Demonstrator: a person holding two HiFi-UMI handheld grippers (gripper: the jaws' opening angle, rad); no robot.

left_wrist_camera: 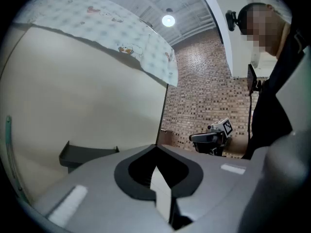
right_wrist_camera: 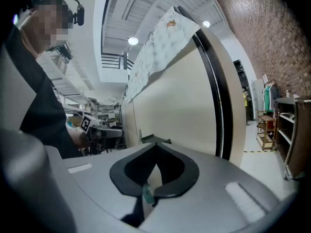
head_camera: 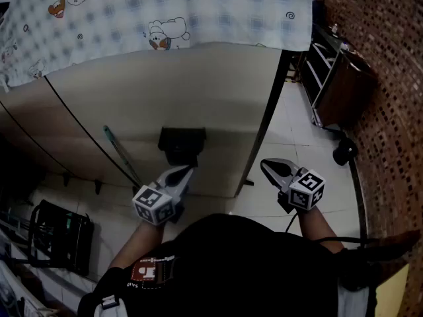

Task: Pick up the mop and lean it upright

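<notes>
While the head view shows the mop (head_camera: 119,152), gripper views show ceiling (right_wrist_camera: 119,18).

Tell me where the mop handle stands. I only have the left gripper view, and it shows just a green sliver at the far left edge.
Observer: In the head view a thin green pole, likely that handle, leans against the beige wall. Its lower end runs behind the left gripper.
Operator: Report the right gripper's jaws.
Observer: The right gripper view shows the right gripper with its jaws together and no pole between them.
Operator: Name anything on the floor at the person's left.
Observer: A black basket-like thing stands on the tiles there.
</notes>
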